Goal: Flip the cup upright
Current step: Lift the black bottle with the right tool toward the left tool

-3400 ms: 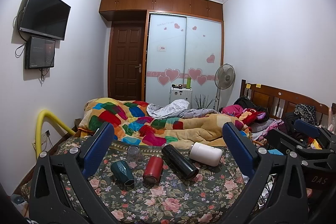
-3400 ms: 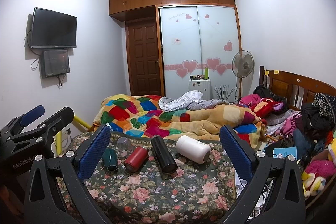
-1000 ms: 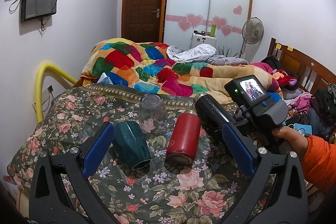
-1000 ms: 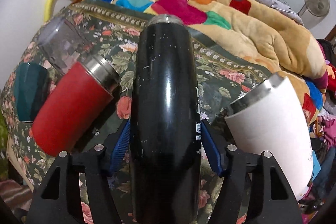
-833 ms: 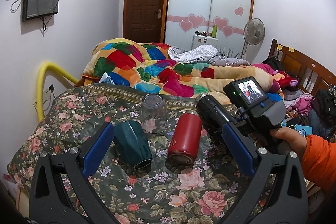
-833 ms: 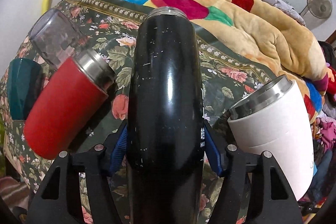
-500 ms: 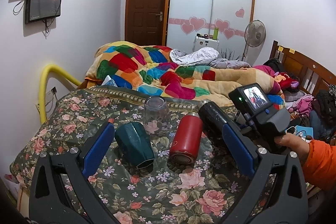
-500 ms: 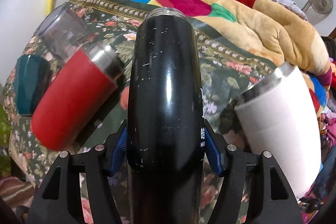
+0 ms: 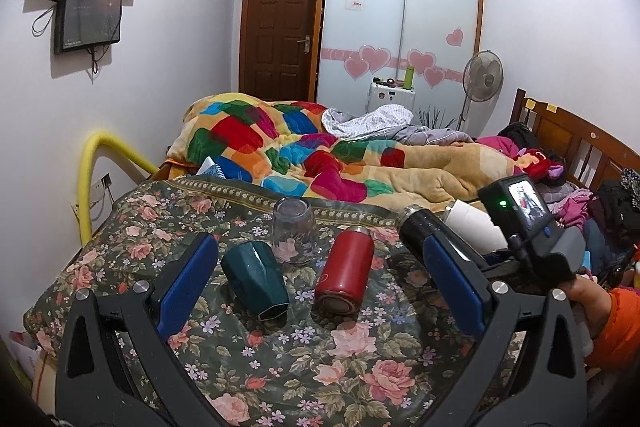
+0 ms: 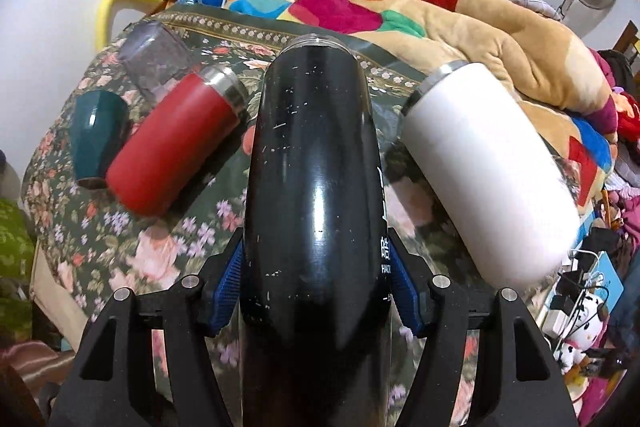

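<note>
Several cups lie on a floral cloth (image 9: pixel 360 355). My right gripper (image 10: pixel 316 287) is shut on the black flask (image 10: pixel 312 187), raised off the cloth with its steel-rimmed mouth pointing away; it also shows in the left wrist view (image 9: pixel 416 231). A red flask (image 9: pixel 346 273) (image 10: pixel 176 143), a dark green cup (image 9: pixel 256 279) (image 10: pixel 96 139) and a white tumbler (image 10: pixel 488 179) (image 9: pixel 476 227) lie on their sides. A clear glass (image 9: pixel 294 235) (image 10: pixel 154 57) stands upside down. My left gripper (image 9: pixel 316 291) is open and empty, above the cloth before the green cup and red flask.
A bed with a patchwork blanket (image 9: pixel 304 155) lies right behind the cloth. A yellow padded rail (image 9: pixel 90 179) stands at the left. A wooden headboard (image 9: pixel 576 139) and piled clothes are at the right. The cloth's right edge drops to clutter and cables (image 10: pixel 580 291).
My right gripper has closed on the black flask and lifted it, its mouth end rising. My left gripper has drawn back a little, still open.
</note>
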